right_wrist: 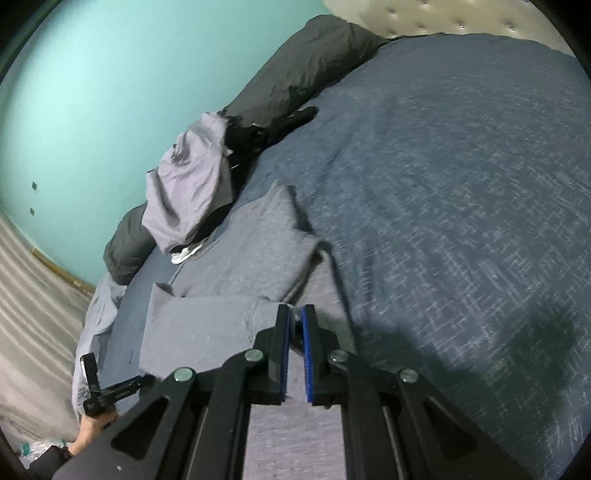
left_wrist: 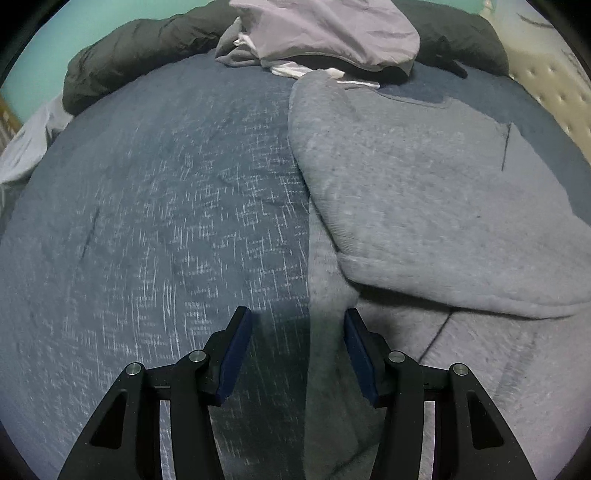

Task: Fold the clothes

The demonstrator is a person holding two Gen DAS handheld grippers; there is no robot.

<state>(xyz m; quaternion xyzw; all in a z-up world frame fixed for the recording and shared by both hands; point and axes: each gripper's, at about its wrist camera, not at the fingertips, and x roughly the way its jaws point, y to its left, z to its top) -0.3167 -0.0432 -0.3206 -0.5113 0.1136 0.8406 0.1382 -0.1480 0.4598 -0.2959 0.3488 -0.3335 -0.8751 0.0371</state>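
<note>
Left wrist view: we see left tongs (left_wrist: 298, 325) standing wide apart, nothing gripped, at bottom centre over the grey sweatshirt (left_wrist: 424, 206)'s left edge; garment fills right half of frame on the blue bedspread (left_wrist: 147, 221), clothes pile (left_wrist: 325, 33) top centre

Right wrist view: right tongs (right_wrist: 295, 314) nearly closed, pinching a sweatshirt (right_wrist: 236, 258) fold at lower centre; a hand (right_wrist: 90, 432) with the other tool at lower left

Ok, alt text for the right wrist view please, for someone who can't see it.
The right gripper is shut on a fold of a grey sweatshirt lying on a blue bedspread. Beyond it a pile of clothes rests against a dark duvet by a teal wall.
</note>
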